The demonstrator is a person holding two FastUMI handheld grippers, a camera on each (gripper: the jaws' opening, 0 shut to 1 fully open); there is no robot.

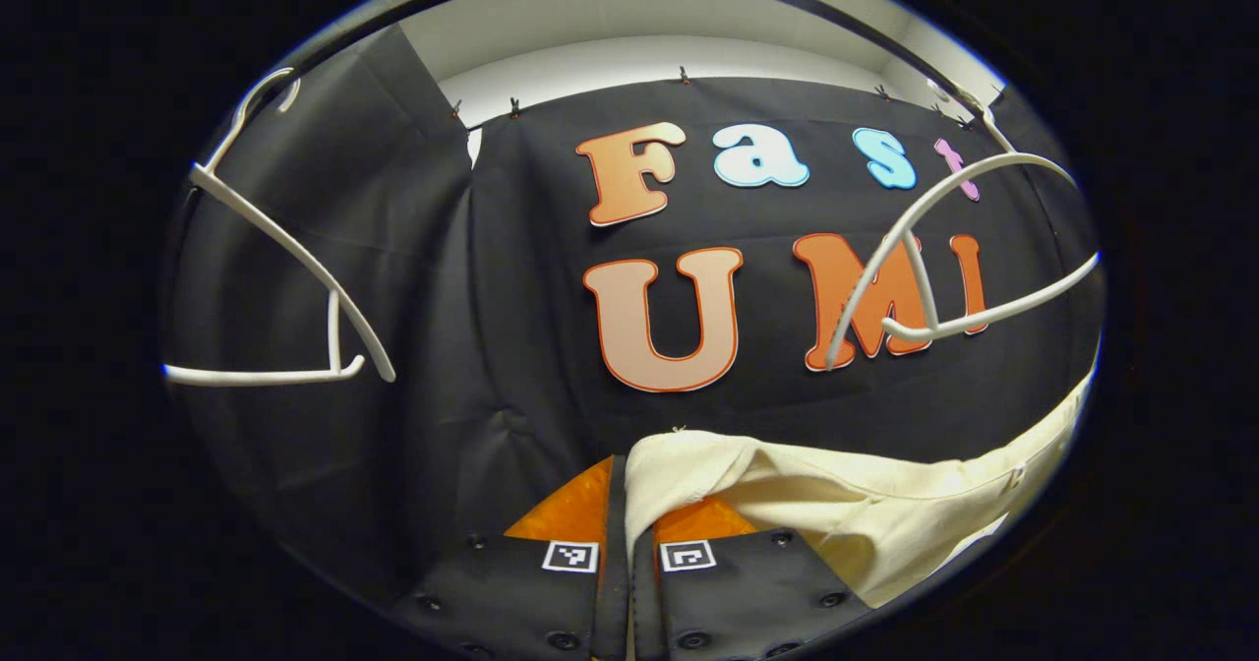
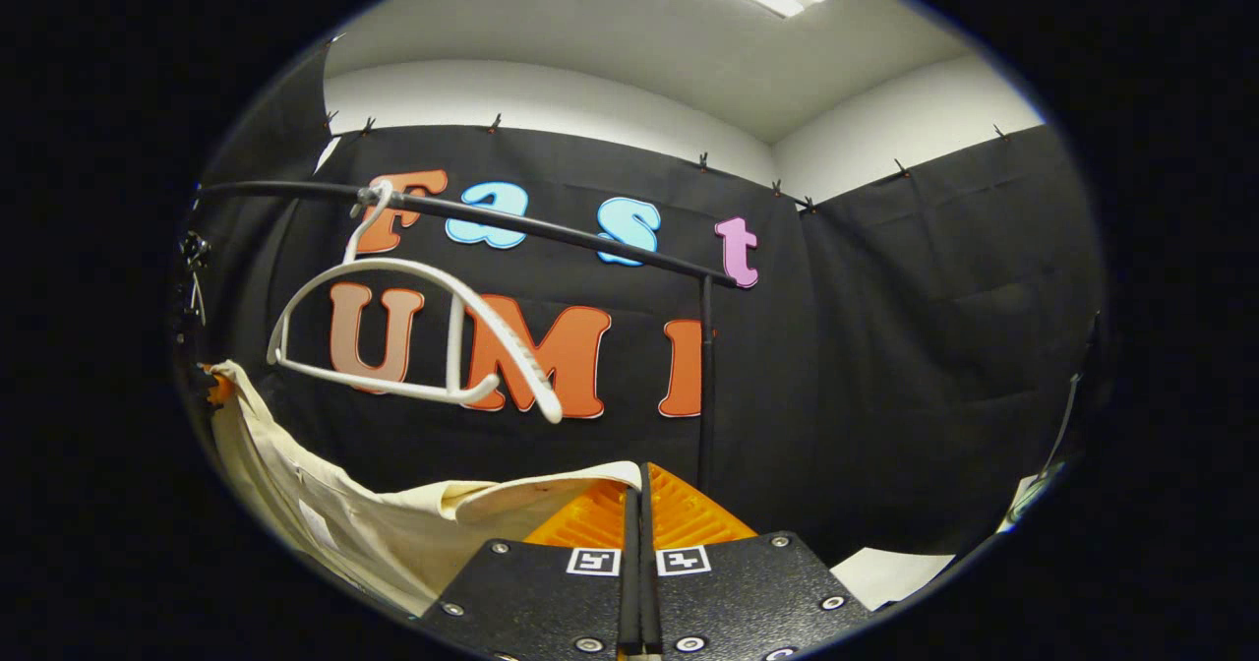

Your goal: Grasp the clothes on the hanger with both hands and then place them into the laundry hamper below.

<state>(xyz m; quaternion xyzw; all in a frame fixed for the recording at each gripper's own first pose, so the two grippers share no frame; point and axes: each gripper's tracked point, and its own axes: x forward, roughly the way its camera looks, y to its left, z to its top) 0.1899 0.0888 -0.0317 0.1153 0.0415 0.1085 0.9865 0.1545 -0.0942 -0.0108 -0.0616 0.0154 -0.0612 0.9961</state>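
A cream garment stretches between my two grippers, off its hanger. In the left gripper view, my left gripper is shut on one edge of the cloth, which trails off to the right. In the right gripper view, my right gripper is shut on the other edge of the garment, which hangs away to the left. A bare white hanger hooks on the black rail above the cloth. This hanger appears at the right in the left gripper view. The hamper is out of sight.
A second empty white hanger hangs at the left in the left gripper view. The rail's upright post stands behind my right gripper. A pale surface lies at the lower right.
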